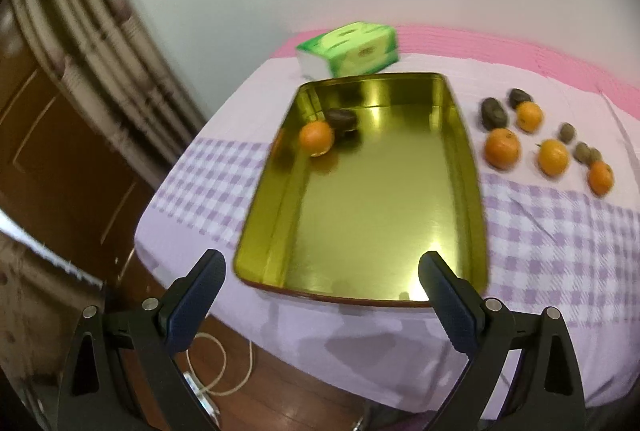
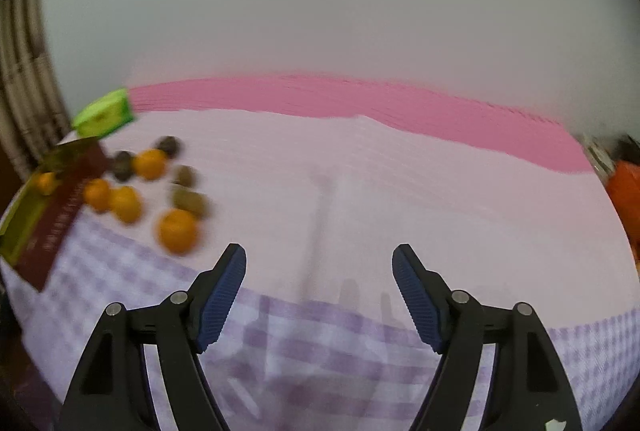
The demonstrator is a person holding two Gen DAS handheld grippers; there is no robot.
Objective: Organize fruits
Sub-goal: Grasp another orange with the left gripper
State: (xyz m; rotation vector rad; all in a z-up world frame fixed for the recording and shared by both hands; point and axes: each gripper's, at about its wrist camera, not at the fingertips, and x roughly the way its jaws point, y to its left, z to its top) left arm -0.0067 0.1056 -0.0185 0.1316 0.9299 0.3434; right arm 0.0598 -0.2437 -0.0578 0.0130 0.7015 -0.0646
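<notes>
The gold tray (image 1: 360, 199) at frame centre holds one orange (image 1: 316, 138) and one dark fruit (image 1: 341, 119) (upper left corner); about nine fruits (image 1: 502, 148) lie on the cloth at right. The left gripper (image 1: 322, 273) and right gripper (image 2: 319, 267) both gape, empty.

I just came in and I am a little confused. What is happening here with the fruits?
A person with two handheld grippers is sorting fruit into a gold tray. One orange and one dark fruit already lie inside. Four oranges and several dark and greenish fruits wait on the cloth beside it. The left gripper and right gripper are open and empty.
</notes>
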